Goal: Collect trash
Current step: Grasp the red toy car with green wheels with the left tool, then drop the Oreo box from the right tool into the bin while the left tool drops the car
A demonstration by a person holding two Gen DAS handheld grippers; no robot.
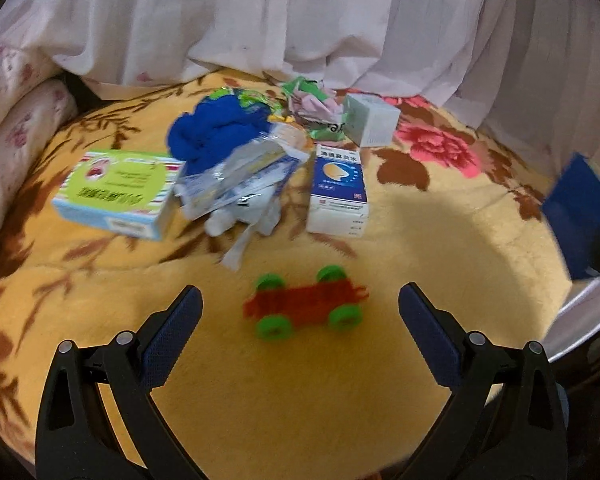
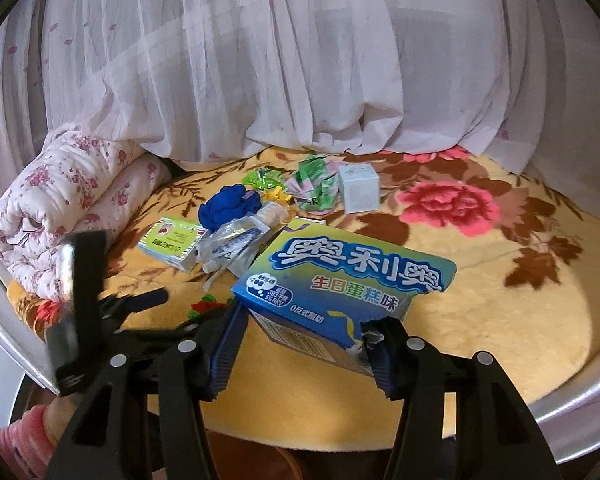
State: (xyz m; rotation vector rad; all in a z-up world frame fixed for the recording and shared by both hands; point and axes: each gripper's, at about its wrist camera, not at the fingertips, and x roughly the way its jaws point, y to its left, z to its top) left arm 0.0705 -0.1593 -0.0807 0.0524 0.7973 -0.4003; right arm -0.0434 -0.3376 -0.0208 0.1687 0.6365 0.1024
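My right gripper [image 2: 300, 340] is shut on a torn blue cookie box [image 2: 348, 280] and holds it above the yellow flowered blanket [image 2: 500, 320]; the box also shows at the right edge of the left wrist view [image 1: 580, 216]. My left gripper [image 1: 300, 312] is open and empty, its jaws on either side of a red toy car with green wheels [image 1: 306, 306]. Behind it lie a green-labelled box [image 1: 120, 192], crumpled clear wrappers [image 1: 244, 176], a blue cloth [image 1: 216, 132], a blue-and-white medicine box [image 1: 338, 192], a white box [image 1: 370, 120] and crumpled green and pink paper [image 1: 312, 100].
A white curtain [image 2: 280, 60] hangs behind the blanket. A rolled floral quilt [image 2: 60, 208] lies at the left. A metal rim [image 2: 580, 400] borders the blanket at the front right. The left gripper's black body [image 2: 84, 300] shows in the right wrist view.
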